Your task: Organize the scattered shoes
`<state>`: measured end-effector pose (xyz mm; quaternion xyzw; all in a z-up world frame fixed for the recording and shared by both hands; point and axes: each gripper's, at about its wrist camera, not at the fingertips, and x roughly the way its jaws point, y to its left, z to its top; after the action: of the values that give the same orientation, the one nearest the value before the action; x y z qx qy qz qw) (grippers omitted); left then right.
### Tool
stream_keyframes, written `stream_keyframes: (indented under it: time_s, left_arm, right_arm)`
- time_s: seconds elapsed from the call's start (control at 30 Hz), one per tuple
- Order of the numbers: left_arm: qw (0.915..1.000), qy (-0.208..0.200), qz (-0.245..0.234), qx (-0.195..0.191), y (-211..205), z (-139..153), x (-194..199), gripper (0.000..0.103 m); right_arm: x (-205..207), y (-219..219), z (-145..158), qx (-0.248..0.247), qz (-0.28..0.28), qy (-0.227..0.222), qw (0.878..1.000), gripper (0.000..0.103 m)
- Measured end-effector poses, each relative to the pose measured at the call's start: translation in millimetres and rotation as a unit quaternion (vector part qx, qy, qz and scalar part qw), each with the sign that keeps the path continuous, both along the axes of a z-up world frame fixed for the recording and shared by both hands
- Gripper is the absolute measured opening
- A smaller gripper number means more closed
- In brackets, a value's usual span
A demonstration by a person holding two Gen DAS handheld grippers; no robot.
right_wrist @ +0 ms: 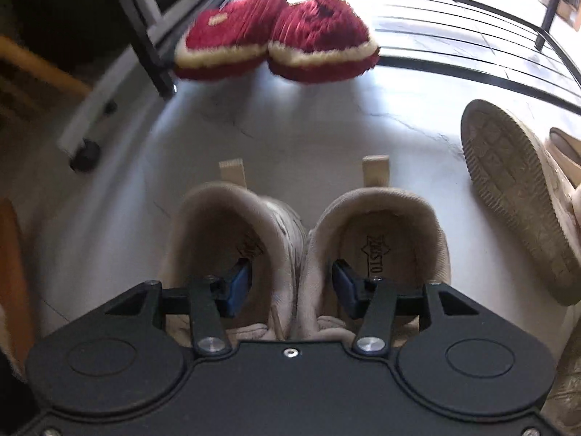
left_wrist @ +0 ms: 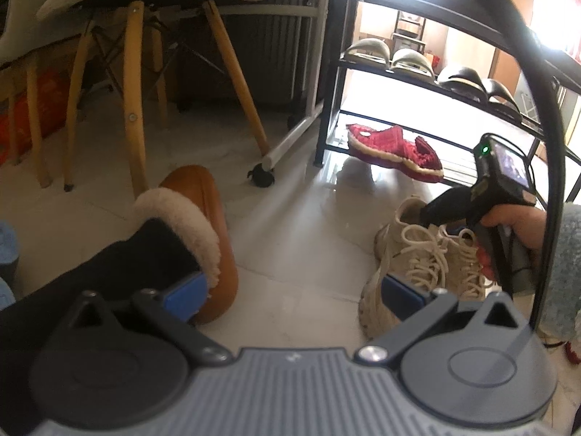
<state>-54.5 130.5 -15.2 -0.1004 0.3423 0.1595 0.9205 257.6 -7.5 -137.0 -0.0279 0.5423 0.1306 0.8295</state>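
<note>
A pair of beige lace-up sneakers (right_wrist: 305, 239) stands side by side on the pale floor, heels away from me. My right gripper (right_wrist: 290, 283) has one blue-padded finger inside each sneaker's opening and squeezes their two inner walls together. In the left wrist view the right gripper (left_wrist: 432, 214) sits over the same sneakers (left_wrist: 421, 254). My left gripper (left_wrist: 290, 290) is open and empty above the floor, between a brown fleece-lined slipper (left_wrist: 203, 232) and the sneakers. A pair of red slippers (right_wrist: 276, 36) lies on the black rack's lowest shelf.
The black shoe rack (left_wrist: 432, 80) holds grey and dark slippers on its middle shelf. A beige shoe (right_wrist: 519, 200) lies on its side at the right. A wooden-legged chair (left_wrist: 134, 91) and a white caster frame (left_wrist: 287, 141) stand to the left. Blue footwear (left_wrist: 7, 243) shows at far left.
</note>
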Motion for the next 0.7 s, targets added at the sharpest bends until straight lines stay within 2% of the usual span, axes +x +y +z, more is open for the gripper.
stream_keyframes:
  time_s: [0.17, 0.27, 0.4, 0.57, 0.7]
  left_arm:
    - [1.0, 0.005, 0.003, -0.001, 2.2, -3.1, 2.9, 0.102]
    - [1.0, 0.009, 0.005, -0.001, 2.7, -4.8, 3.6, 0.102]
    - [0.9999, 0.013, 0.007, -0.001, 2.8, -6.2, 3.9, 0.102]
    - [0.9999, 0.014, 0.008, 0.001, 3.0, -6.2, 3.7, 0.102]
    - [0.9999, 0.013, 0.008, 0.005, 2.1, -5.5, 3.4, 0.102]
  right_arm:
    - [4.4, 0.9, -11.8, -0.007, -0.009, 0.002, 1.0, 0.051]
    - [7.1, 2.0, -17.1, -0.014, -0.011, 0.001, 1.0, 0.054]
    - [9.5, 8.8, -18.4, -0.034, -0.006, -0.005, 0.999, 0.052]
    - [1.6, 9.7, -13.7, -0.035, -0.002, -0.034, 0.999, 0.035]
    - [-16.7, 8.3, -8.1, -0.033, 0.012, -0.092, 0.995, 0.032]
